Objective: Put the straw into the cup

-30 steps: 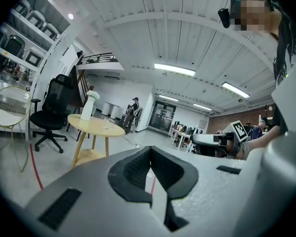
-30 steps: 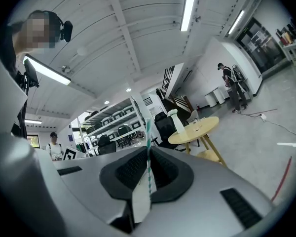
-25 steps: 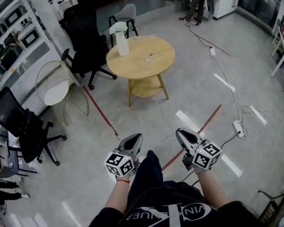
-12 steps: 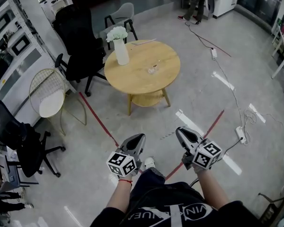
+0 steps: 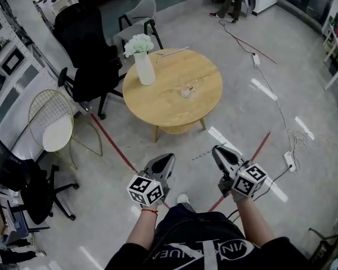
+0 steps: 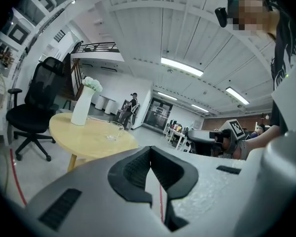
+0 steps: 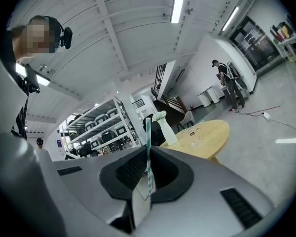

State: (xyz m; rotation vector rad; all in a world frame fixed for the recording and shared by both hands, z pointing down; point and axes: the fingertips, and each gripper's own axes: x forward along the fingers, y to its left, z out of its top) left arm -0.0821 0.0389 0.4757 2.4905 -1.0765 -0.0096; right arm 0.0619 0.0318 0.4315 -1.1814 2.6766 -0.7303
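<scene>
A clear glass cup (image 5: 187, 89) stands on the round wooden table (image 5: 174, 111), right of a white vase of flowers (image 5: 143, 65). Both grippers are held over the floor, well short of the table. My right gripper (image 5: 221, 152) is shut on a green-and-white striped straw (image 7: 148, 157), which sticks up between its fingertips (image 7: 150, 147). My left gripper (image 5: 164, 163) is shut with nothing in it, and its tips (image 6: 149, 149) meet. The cup also shows far ahead in the left gripper view (image 6: 116, 130) and in the right gripper view (image 7: 196, 137).
A thin pale strip (image 5: 172, 52) lies at the table's far edge. A black office chair (image 5: 87, 55) and a grey chair (image 5: 138, 16) stand behind the table, a wire chair (image 5: 53, 122) at left. Red floor tape (image 5: 115, 145) and a power strip with cable (image 5: 289, 161) lie on the floor.
The table, vase and cup have come nearer and lower in the head view as the person walks toward them. Both grippers keep their place ahead of the body, still shut.
</scene>
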